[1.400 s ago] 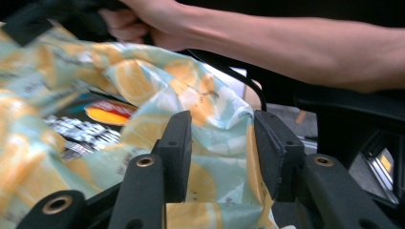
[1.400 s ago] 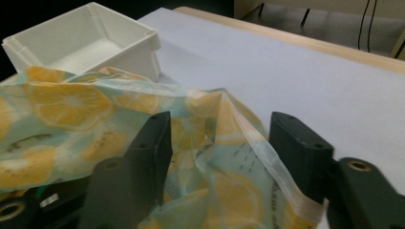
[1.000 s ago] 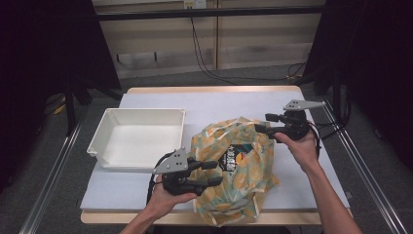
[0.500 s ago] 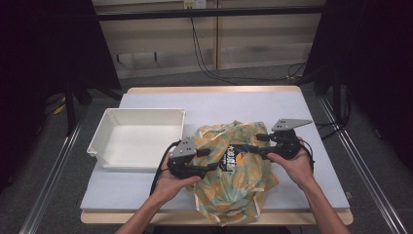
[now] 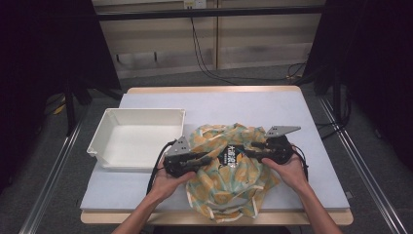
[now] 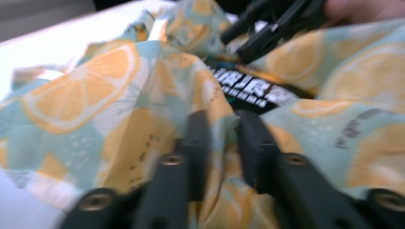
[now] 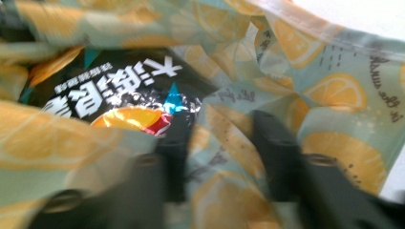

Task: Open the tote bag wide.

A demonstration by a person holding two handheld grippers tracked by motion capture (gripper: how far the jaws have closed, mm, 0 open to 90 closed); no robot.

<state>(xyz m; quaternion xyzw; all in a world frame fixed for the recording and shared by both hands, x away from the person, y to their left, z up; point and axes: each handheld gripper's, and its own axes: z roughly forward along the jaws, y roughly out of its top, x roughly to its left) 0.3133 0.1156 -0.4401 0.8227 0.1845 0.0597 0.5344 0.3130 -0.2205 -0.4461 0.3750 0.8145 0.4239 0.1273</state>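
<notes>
Grey table (image 5: 311,122): both grippers, moved inward, left gripper (image 5: 207,157) and right gripper (image 5: 249,147), clamp lemon-print cloth (image 5: 229,187) over snack packet (image 5: 228,157); wrapping nearly closed.

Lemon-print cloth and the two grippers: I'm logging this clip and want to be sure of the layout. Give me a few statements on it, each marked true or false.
1. The lemon-print cloth lies bunched beside the white tray. True.
2. A dark snack packet sits in the white tray. False: it lies among the cloth's folds.
3. The left gripper has cloth between its jaws. True.
4. The right gripper hangs above the tray. False: it is at the cloth, with a fold between its jaws.
</notes>
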